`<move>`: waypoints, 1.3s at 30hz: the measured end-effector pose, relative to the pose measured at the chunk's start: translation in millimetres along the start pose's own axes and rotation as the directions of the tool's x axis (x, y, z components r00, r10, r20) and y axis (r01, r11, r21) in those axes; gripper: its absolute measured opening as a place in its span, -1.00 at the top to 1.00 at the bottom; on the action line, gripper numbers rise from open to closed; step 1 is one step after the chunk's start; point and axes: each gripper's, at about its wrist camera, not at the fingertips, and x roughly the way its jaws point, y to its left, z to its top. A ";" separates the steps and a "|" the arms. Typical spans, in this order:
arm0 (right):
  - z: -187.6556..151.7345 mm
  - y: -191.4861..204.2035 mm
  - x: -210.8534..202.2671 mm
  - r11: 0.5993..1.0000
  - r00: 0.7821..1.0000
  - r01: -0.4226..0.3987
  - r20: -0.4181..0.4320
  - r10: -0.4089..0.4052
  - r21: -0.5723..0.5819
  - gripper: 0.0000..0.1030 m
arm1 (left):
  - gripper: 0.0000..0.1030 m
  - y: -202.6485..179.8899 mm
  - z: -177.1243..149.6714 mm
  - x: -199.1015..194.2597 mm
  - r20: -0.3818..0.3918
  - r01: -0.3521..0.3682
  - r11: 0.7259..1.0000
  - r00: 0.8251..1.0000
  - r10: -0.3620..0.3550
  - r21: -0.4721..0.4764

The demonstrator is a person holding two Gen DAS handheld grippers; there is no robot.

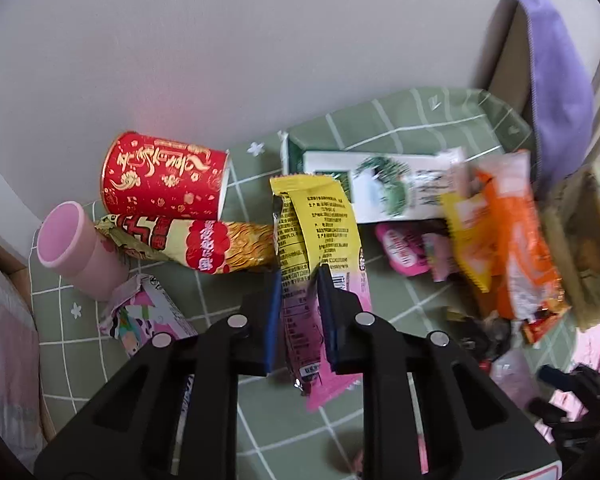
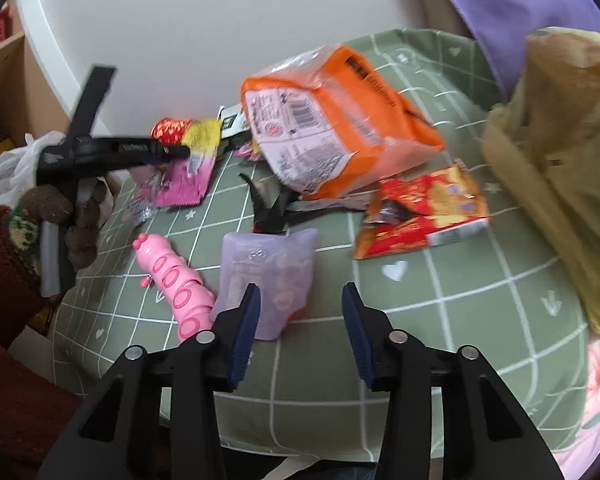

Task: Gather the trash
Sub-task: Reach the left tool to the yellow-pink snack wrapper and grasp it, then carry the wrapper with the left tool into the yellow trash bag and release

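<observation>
Yellow-and-pink wrapper point(image 1: 320, 240) is pinched in your left gripper point(image 1: 298, 312), lifted for bagging, while your right gripper point(image 2: 298, 328) hangs open over the near cloth point(image 2: 480, 320).

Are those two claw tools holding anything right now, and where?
The left gripper pinches the yellow-and-pink plastic snack wrapper at its pink end. The right gripper holds nothing.

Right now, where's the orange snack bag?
Right wrist view, upper middle: orange snack bag above the green checked cloth, red wrapper just lower right.
</observation>
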 end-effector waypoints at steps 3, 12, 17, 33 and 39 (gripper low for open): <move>-0.4 5.5 12.2 0.999 0.999 -0.032 -0.028 0.031 -0.005 0.41 | 0.69 -5.1 -4.5 -13.2 0.029 0.007 1.000 1.000 -0.008 0.017; 17.3 18.6 3.5 0.997 0.999 -0.047 0.018 0.048 -0.057 0.90 | 0.69 -20.5 7.3 -54.1 0.128 0.078 0.996 0.988 -0.082 0.038; 45.4 13.8 -33.8 0.997 0.993 0.006 0.115 0.003 -0.081 0.90 | 0.69 -38.5 24.1 -85.7 0.212 0.114 0.991 0.969 -0.127 0.072; 100.8 -75.3 -217.2 0.899 0.819 0.439 0.410 -0.402 0.006 0.90 | 0.69 -237.0 78.6 -127.4 0.186 0.489 0.784 0.791 -0.583 0.382; 90.4 -125.3 -265.8 0.840 0.745 0.527 0.407 -0.529 0.128 0.90 | 0.69 -349.0 71.9 -88.9 -0.061 0.620 0.634 0.736 -0.674 0.462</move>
